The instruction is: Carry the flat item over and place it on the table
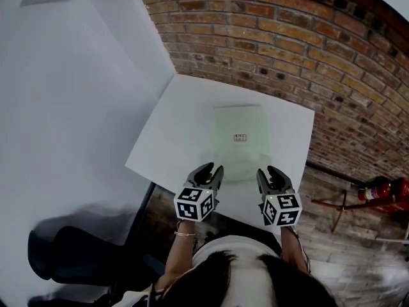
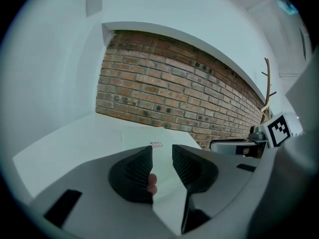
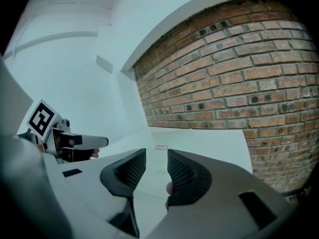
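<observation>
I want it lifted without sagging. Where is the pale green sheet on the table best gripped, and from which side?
Probably the sheet by its near edge, towards both corners, left gripper and right gripper coming from the person's side. It lies flat, thin and wide, so only edges offer a pinch.

Rough brick wall (image 1: 287, 37), smooth matt table (image 1: 166, 133)

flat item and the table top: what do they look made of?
Flat item: pale green, semi-translucent, soft blurry edges, with a small printed label. Probably thin plastic film or a bag, though it could be paper.
Table: smooth matt white with a thin, sharp edge. Likely laminate or painted board.
</observation>
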The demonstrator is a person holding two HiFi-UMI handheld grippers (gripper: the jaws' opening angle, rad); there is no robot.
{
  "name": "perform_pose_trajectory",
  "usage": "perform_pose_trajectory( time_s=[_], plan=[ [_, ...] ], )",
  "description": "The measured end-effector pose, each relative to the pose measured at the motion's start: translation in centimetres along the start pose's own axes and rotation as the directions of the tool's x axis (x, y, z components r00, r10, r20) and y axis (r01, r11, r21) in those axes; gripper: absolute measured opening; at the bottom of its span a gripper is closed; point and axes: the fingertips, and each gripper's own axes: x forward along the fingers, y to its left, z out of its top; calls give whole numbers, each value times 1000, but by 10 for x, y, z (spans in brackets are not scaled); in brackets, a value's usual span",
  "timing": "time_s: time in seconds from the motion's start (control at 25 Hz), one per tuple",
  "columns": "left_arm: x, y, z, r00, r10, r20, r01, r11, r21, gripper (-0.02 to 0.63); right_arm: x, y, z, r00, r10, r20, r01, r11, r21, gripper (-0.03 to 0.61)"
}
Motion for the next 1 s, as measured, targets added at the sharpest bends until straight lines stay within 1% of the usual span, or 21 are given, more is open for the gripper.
perform_pose_trajectory(
  time_s=[0.36,0.72,1.0],
  plan=[
    [-21,-12,21,999,-12,50,10,999,50,106,-21,16,22,997,-18,71,20,1000,-20,109],
    [-47,-24,36,994,-31,108,22,996,84,80,-47,33,34,991,-37,126,41,999,-31,83],
    [-75,-30,43,986,-33,161,17,994,104,58,-69,51,44,983,-45,177,55,997,-52,64]
  ],
)
